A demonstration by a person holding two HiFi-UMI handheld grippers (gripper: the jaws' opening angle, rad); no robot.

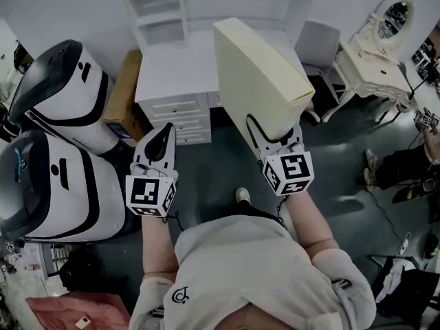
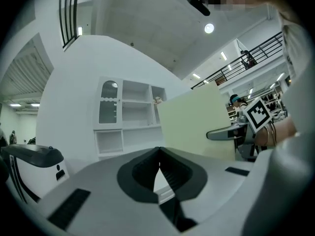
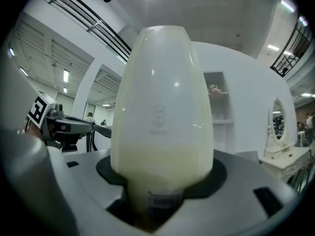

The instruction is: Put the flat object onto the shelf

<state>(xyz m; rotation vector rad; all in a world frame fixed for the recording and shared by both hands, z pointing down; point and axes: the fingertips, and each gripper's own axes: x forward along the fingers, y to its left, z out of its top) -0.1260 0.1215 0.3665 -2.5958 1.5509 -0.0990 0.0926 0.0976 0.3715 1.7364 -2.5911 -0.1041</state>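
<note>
The flat object [image 1: 258,81] is a pale cream box held on edge, and my right gripper [image 1: 276,135] is shut on its near end. It fills the middle of the right gripper view [image 3: 162,112] and shows as a cream panel in the left gripper view [image 2: 197,127]. My left gripper [image 1: 162,141] is level beside it on the left, shut, with nothing between its fingers, whose tips meet [image 2: 159,154]. Straight ahead stands the white shelf unit [image 1: 161,9] with open compartments [image 2: 130,117]; the flat object hides part of it.
Below the shelf is a white desk with drawers [image 1: 175,108]. Two white-and-black rounded machines [image 1: 62,88] [image 1: 55,184] stand at the left, a cardboard box [image 1: 124,95] behind them. A white chair [image 1: 320,43] and a dressing table with mirror [image 1: 378,47] stand at the right. A person's legs [image 1: 405,167] show at the right edge.
</note>
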